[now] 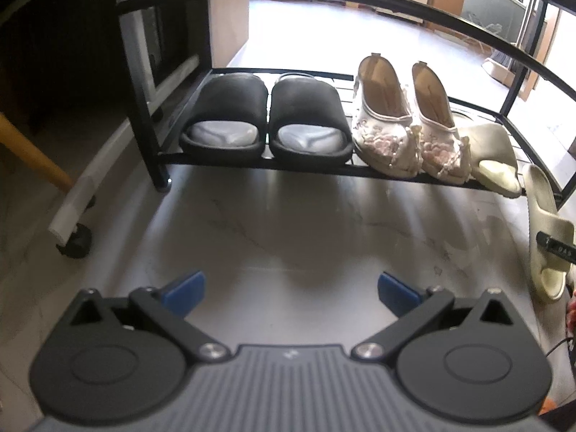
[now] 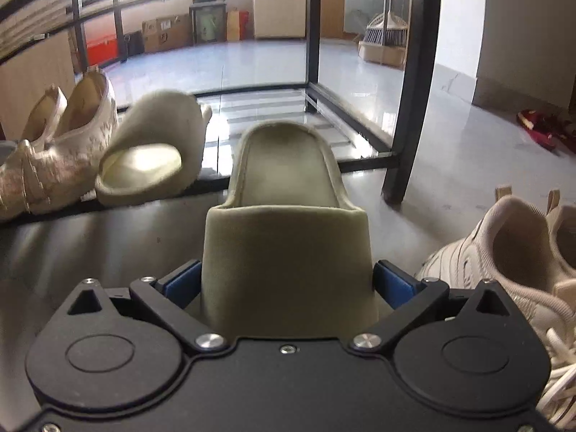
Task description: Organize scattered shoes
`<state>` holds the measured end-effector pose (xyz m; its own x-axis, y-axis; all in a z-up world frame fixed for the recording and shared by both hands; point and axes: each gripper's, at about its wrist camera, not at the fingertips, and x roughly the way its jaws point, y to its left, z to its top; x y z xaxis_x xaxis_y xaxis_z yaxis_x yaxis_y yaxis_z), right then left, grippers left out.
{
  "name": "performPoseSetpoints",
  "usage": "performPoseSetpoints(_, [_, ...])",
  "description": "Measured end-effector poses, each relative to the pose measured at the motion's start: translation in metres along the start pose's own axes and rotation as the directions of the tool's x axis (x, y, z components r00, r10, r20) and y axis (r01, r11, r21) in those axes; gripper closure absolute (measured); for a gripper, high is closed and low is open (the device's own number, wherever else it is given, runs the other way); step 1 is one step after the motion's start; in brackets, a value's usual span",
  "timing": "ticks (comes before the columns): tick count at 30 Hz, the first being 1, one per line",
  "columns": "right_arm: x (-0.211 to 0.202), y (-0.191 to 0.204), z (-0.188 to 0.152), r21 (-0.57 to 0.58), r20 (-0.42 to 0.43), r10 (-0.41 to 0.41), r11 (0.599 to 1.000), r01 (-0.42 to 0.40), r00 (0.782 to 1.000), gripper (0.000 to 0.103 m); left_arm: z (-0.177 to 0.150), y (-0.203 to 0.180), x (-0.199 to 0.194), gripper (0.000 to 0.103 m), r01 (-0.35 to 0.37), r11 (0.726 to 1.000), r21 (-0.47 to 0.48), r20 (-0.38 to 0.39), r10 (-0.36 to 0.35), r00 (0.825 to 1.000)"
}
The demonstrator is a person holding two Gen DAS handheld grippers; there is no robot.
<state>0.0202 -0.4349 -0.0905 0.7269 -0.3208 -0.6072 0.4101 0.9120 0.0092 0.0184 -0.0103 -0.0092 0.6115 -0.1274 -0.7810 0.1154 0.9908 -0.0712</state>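
Observation:
A black shoe rack [image 1: 252, 165] holds a pair of black slides [image 1: 266, 118], a pair of cream flowered flats [image 1: 406, 122] and one beige slide [image 1: 493, 158] on its lowest shelf. My left gripper [image 1: 289, 289] is open and empty above the floor in front of the rack. My right gripper [image 2: 288, 280] is shut on the second beige slide [image 2: 284, 216] and holds it heel forward before the shelf's free right end [image 2: 324, 122]. That slide also shows at the right edge of the left wrist view [image 1: 547, 230]. The shelved beige slide [image 2: 151, 151] and the flats [image 2: 54, 144] lie to its left.
Beige knit sneakers [image 2: 522, 252] lie on the floor at the right. A red shoe [image 2: 540, 126] lies farther off on the floor. The rack's right post [image 2: 410, 90] stands close by. A wheeled cart foot [image 1: 75, 241] and a wooden leg [image 1: 32, 151] are at the left.

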Motion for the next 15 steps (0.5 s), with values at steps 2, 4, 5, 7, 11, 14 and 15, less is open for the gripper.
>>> performPoseSetpoints(2, [-0.002, 0.0, 0.004, 0.006, 0.021, 0.002, 1.0, -0.002, 1.0, 0.002, 0.0, 0.002, 0.0, 0.001, 0.003, 1.0, -0.01, -0.005, -0.003, 1.0])
performPoseSetpoints(4, [-0.005, 0.001, 0.009, 0.01, 0.044, 0.005, 1.0, -0.005, 0.999, 0.002, 0.001, 0.003, 0.001, 0.001, 0.001, 1.0, -0.012, -0.006, -0.001, 1.0])
performPoseSetpoints(5, [-0.006, 0.001, 0.01, 0.012, 0.051, 0.004, 1.0, -0.005, 0.999, 0.002, 0.001, 0.003, 0.001, 0.001, 0.001, 1.0, -0.013, -0.006, -0.001, 1.0])
performPoseSetpoints(7, [-0.004, -0.003, 0.012, 0.031, 0.035, 0.029, 0.999, -0.03, 0.999, 0.002, 0.002, 0.004, 0.002, 0.001, 0.004, 1.0, -0.016, -0.008, -0.004, 1.0])
performPoseSetpoints(11, [0.012, -0.007, 0.002, 0.059, -0.099, 0.053, 0.997, -0.048, 0.994, 0.0, 0.001, 0.003, 0.004, 0.001, 0.01, 1.0, -0.011, -0.014, -0.01, 1.0])
performPoseSetpoints(14, [0.012, -0.005, 0.003, 0.035, -0.092, 0.05, 0.998, -0.047, 0.995, 0.0, 0.002, 0.003, 0.003, 0.001, 0.011, 1.0, -0.006, -0.012, -0.011, 1.0])
performPoseSetpoints(15, [0.012, -0.004, 0.004, 0.029, -0.088, 0.045, 0.999, -0.042, 0.995, 0.0, 0.002, 0.003, 0.003, 0.001, 0.012, 1.0, -0.006, -0.012, -0.012, 1.0])
